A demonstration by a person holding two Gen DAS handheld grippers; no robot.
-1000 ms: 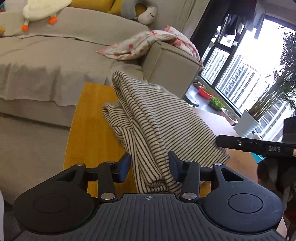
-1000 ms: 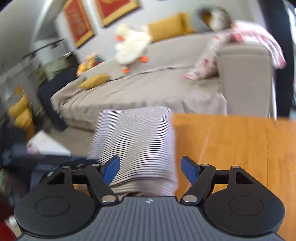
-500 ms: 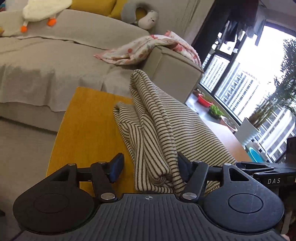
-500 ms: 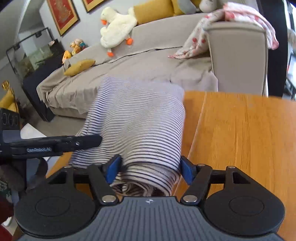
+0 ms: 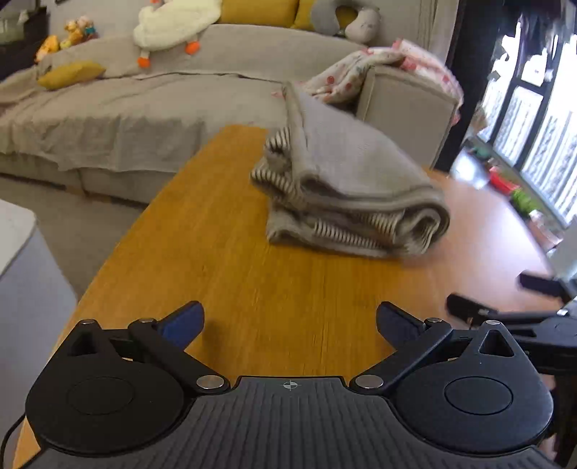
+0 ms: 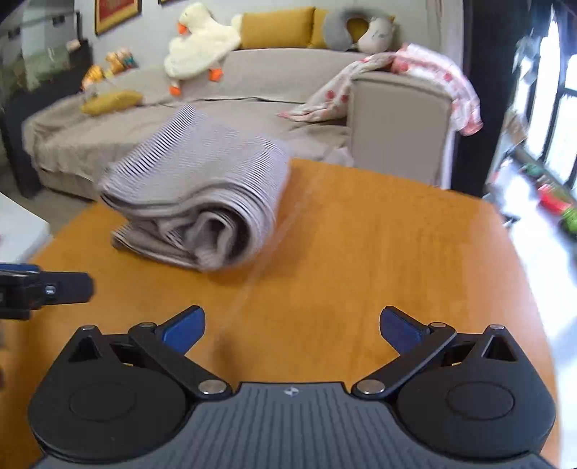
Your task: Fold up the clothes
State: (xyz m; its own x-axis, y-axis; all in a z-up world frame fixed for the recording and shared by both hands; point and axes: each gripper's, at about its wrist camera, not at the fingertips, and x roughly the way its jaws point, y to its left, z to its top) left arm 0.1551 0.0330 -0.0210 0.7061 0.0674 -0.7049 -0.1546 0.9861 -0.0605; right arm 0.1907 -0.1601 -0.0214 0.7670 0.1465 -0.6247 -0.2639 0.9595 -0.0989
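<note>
A striped garment (image 5: 346, 194) lies folded in a thick bundle on the orange wooden table (image 5: 223, 274). It also shows in the right wrist view (image 6: 202, 202), left of centre. My left gripper (image 5: 288, 324) is open and empty, pulled back from the bundle over bare tabletop. My right gripper (image 6: 292, 324) is open and empty too, back from the bundle and to its right. The right gripper's fingers (image 5: 468, 310) show at the right edge of the left wrist view. The left gripper's finger (image 6: 54, 288) shows at the left edge of the right wrist view.
A grey sofa (image 5: 144, 108) stands behind the table with a plush duck (image 6: 202, 39), yellow cushions (image 6: 277, 27) and a flowered blanket (image 6: 414, 79) over its arm. A white surface (image 5: 14, 231) sits left of the table. Windows (image 5: 533, 119) and plants are at the right.
Both grippers opened, let go of the striped garment and drew back from it. The garment now lies on the table as a folded bundle.
</note>
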